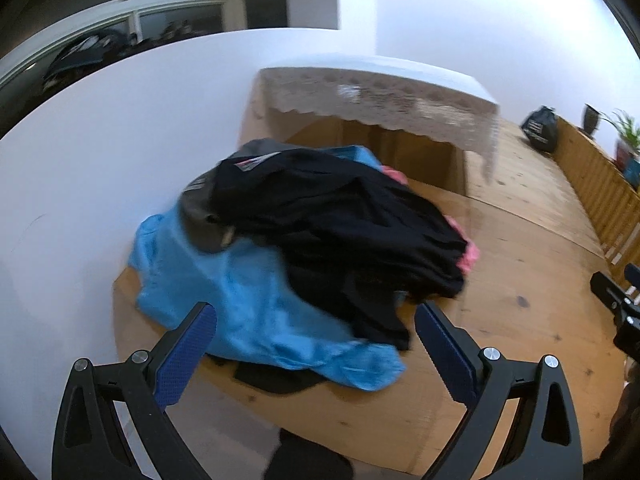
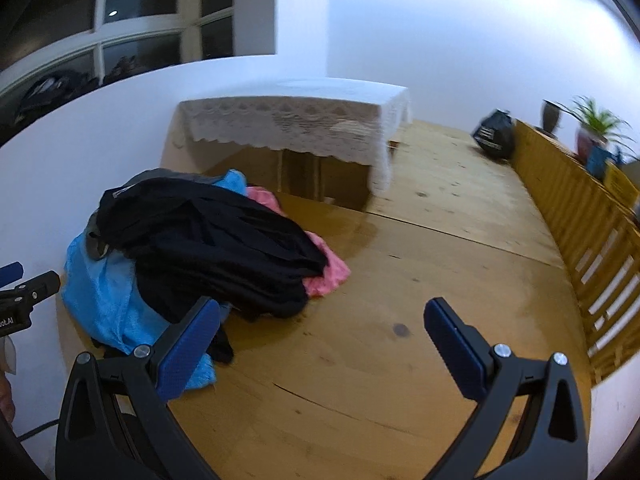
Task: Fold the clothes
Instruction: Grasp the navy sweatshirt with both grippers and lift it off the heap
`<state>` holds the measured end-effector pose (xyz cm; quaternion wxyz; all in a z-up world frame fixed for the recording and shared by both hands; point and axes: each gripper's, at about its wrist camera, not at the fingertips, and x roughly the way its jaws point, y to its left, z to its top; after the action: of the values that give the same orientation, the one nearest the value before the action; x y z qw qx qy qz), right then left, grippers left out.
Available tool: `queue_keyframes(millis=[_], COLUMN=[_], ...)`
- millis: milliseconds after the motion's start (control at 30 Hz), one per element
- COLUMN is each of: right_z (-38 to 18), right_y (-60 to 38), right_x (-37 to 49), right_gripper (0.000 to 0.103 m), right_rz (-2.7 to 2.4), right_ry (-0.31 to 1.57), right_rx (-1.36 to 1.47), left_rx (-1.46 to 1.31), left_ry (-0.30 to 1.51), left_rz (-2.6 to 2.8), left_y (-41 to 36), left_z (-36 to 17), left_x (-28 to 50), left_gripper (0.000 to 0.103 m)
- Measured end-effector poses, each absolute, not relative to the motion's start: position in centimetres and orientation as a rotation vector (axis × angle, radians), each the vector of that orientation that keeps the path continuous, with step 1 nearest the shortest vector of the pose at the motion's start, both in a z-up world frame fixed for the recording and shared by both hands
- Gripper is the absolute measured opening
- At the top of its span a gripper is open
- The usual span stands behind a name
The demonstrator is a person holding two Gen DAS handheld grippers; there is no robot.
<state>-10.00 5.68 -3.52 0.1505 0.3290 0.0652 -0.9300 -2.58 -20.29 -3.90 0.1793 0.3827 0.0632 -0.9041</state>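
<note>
While the left gripper (image 1: 316, 322) hovers with jaws spread wide and empty, a heap of clothes sits just ahead on the wooden floor (image 1: 520, 280): black garment (image 1: 340, 220) on top, blue garment (image 1: 248, 300) beneath, against the white wall (image 1: 100, 140). Over to the right wrist view: right gripper (image 2: 322, 318) also wide, empty, pink garment (image 2: 326, 272) peeking out beside the black one.

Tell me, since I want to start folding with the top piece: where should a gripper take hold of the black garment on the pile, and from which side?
Probably the loose lower edge of the black garment, where it trails off the pile over the blue garment toward the wooden surface. Come from the near side with the open left gripper: that edge hangs free and thin there.
</note>
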Motion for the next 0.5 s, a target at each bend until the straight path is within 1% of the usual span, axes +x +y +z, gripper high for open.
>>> queue_keyframes(millis=[100,167,300,500], right_z=[-4.4,-5.1,-7.2,-9.7], right_y=[2.0,0.0,-3.8,-8.2], right_x=[-11.9,-13.2,-16.2,-21.2], right_gripper=[0.101,0.097,0.097,0.097], right_rz=[-2.602,-2.559,-2.511,-2.482], right_ry=[0.207,0.217,0.277,0.318], right_rx=[0.956,0.966,1.012,1.074], left_rx=[1.074,1.066,1.063,1.072], left_ry=[0.19,0.199,0.193,0.136], left_rz=[-2.512,-2.484,-2.447,-2.454], left_y=[-23.1,-25.1,-28.8,-32.5], left_z=[-4.7,-5.2,-6.4,-7.8], left_x=[-2.7,-2.8,-3.7,-7.3], left_gripper=[0.099,0.097,0.096,0.096])
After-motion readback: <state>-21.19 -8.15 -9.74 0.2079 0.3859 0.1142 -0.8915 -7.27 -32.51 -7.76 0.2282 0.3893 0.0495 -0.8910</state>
